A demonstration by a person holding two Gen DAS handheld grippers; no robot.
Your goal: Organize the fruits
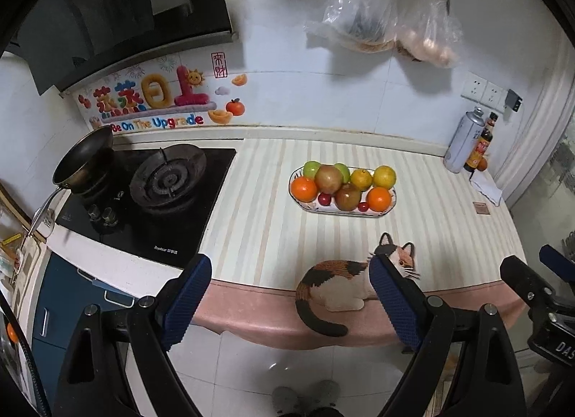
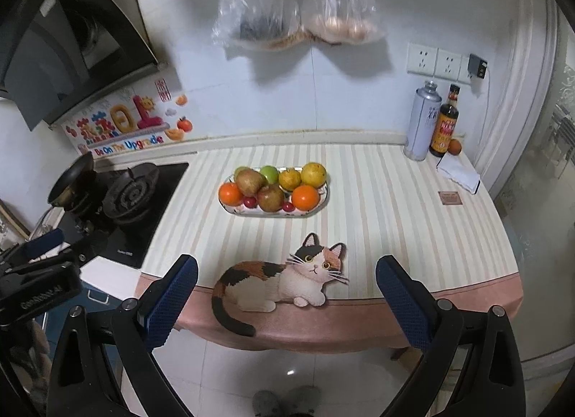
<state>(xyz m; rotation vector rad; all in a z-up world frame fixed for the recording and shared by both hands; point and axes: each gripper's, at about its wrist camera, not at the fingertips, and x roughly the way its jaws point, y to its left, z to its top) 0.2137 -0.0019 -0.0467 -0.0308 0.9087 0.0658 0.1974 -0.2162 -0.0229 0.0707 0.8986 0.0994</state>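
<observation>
An oval white plate (image 1: 312,209) (image 2: 230,209) heaped with fruit sits mid-counter: oranges (image 1: 303,189) (image 2: 305,197), yellow citrus (image 1: 384,177) (image 2: 313,174), green apples (image 1: 311,168) (image 2: 270,173), brownish apples (image 1: 348,197) (image 2: 271,197) and small red fruits (image 1: 325,198) (image 2: 250,202). My left gripper (image 1: 289,275) hovers open and empty over the counter's front edge, well short of the plate. In the same way my right gripper (image 2: 287,273) stands open and empty at the front edge. The right gripper's body (image 1: 539,284) shows at the left wrist view's right edge.
A cat-shaped mat (image 1: 337,284) (image 2: 284,280) lies at the front of the striped counter (image 1: 269,230). Left is a gas hob (image 1: 169,179) with a pan (image 1: 86,158). A spray can (image 2: 422,122), sauce bottle (image 2: 445,122) and folded cloth (image 2: 460,172) stand back right. Plastic bags (image 2: 298,14) hang above.
</observation>
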